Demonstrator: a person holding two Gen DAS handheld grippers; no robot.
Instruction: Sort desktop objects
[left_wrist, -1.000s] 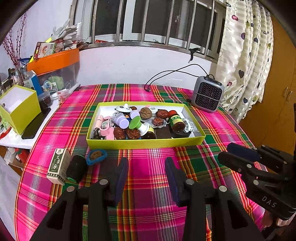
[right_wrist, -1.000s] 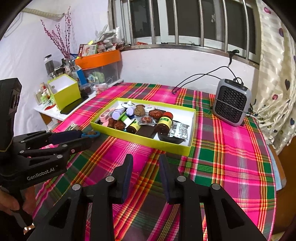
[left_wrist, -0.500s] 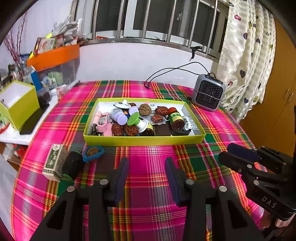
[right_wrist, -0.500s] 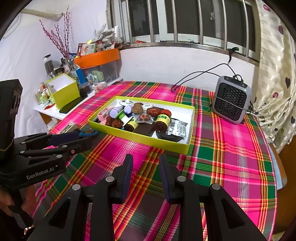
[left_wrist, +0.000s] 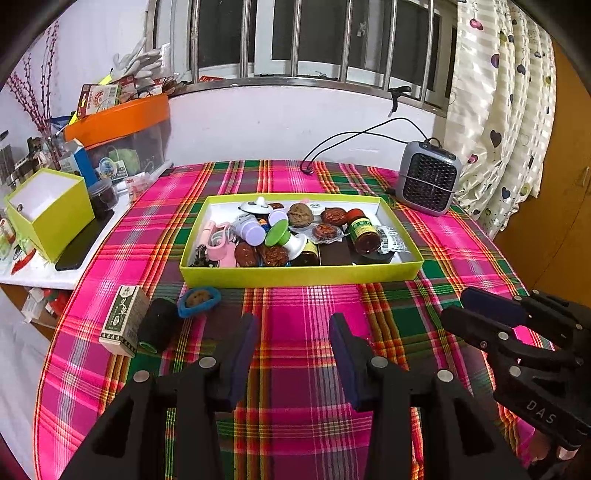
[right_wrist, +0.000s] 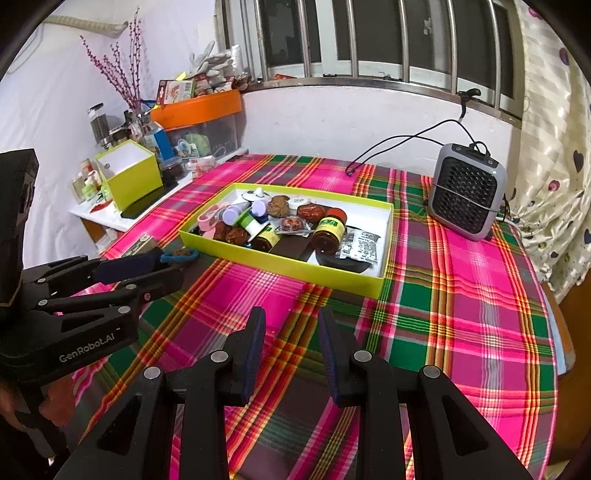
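Plaid pink-and-green cloth surface (left_wrist: 303, 354) bare under both empty grippers, left gripper (left_wrist: 291, 343) wide, right gripper (right_wrist: 290, 343) narrower; three strays, green-white carton (left_wrist: 123, 319), black cylinder (left_wrist: 159, 325), blue-rimmed dish (left_wrist: 199, 296), lie left of shallow lime-yellow cardboard tray (left_wrist: 303, 275); best approach low, left gripper first.

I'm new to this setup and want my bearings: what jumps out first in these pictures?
The loud pink and green plaid tablecloth covers the whole table. In its middle sits a shallow yellow-green tray crowded with jars, bottles and snacks, and a grey heater stands to the tray's right near the curtain. In front, the left claw and the right claw both hang open and empty above the cloth.
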